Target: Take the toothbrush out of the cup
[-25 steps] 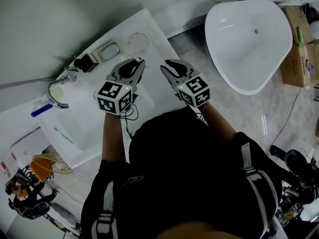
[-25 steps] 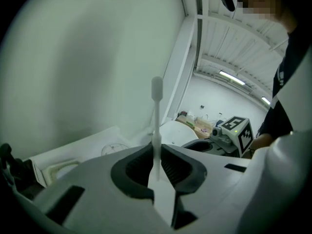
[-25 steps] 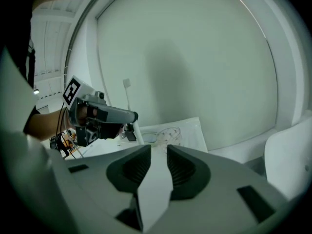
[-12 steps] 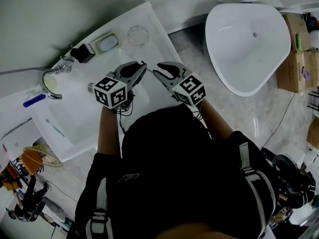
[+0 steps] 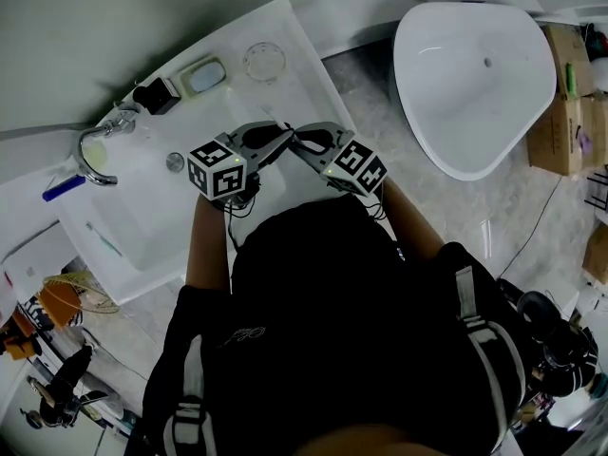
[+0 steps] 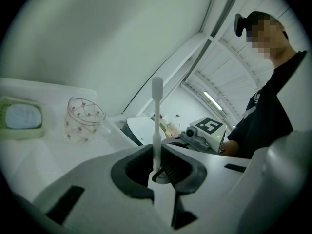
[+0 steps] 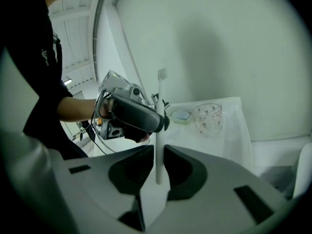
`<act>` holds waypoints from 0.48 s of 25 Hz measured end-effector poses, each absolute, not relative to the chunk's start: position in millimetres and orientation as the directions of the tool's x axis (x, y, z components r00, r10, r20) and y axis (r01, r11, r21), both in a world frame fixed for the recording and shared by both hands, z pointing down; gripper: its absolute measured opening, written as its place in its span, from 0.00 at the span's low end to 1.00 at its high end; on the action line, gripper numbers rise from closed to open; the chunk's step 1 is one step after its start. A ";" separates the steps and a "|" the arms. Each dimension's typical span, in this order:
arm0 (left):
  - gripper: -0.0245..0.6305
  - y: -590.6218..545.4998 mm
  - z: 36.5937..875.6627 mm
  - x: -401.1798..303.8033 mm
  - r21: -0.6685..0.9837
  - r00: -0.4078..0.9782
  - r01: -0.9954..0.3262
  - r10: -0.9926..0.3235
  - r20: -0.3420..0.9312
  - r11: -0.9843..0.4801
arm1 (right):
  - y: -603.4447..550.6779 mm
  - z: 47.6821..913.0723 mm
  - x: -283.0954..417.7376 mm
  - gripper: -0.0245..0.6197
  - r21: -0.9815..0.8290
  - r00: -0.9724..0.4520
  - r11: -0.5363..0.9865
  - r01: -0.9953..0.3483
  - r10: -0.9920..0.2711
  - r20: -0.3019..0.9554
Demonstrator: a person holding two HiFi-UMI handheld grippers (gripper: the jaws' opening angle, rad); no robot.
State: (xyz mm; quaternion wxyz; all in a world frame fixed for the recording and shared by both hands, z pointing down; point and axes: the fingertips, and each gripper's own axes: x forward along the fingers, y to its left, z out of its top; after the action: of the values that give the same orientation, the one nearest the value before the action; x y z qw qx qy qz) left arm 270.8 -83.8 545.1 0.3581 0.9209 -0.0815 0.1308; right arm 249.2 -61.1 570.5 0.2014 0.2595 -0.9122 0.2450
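Toothbrush (image 6: 156, 111) already out of the empty cup (image 6: 84, 117); left gripper (image 6: 157, 165) clamps it, right gripper (image 7: 159, 167) has just been closing onto its handle

The clear dotted glass cup (image 5: 264, 61) and pale green soap dish (image 5: 204, 76) are lining the white desk's (image 5: 294, 93) back edge, apart from each other; bare desk is lying open before them.

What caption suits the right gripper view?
Right tool, jaws just closed onto the slim white toothbrush, which the left tool also grips; clear dotted cup stands behind.
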 end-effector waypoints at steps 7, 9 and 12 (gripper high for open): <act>0.12 -66.6 558.7 272.5 0.676 0.962 -0.166 0.034 0.272 -0.718 | -55.3 568.2 248.1 0.15 -0.448 -0.842 0.732 -0.513 -0.327 0.429; 0.12 -66.5 561.7 272.0 0.681 0.962 -0.171 0.030 0.272 -0.712 | -53.6 570.2 248.5 0.11 -0.450 -0.845 0.738 -0.503 -0.312 0.434; 0.12 -67.3 564.2 271.4 0.689 0.963 -0.182 0.014 0.268 -0.702 | -53.8 571.7 249.4 0.11 -0.446 -0.839 0.735 -0.511 -0.315 0.443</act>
State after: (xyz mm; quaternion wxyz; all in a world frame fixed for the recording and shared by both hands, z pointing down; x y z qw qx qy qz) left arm 271.4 -67.3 564.2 0.3833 0.9136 -0.0460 0.1275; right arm 249.4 -53.8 571.7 0.1717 0.2257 -0.9153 0.2860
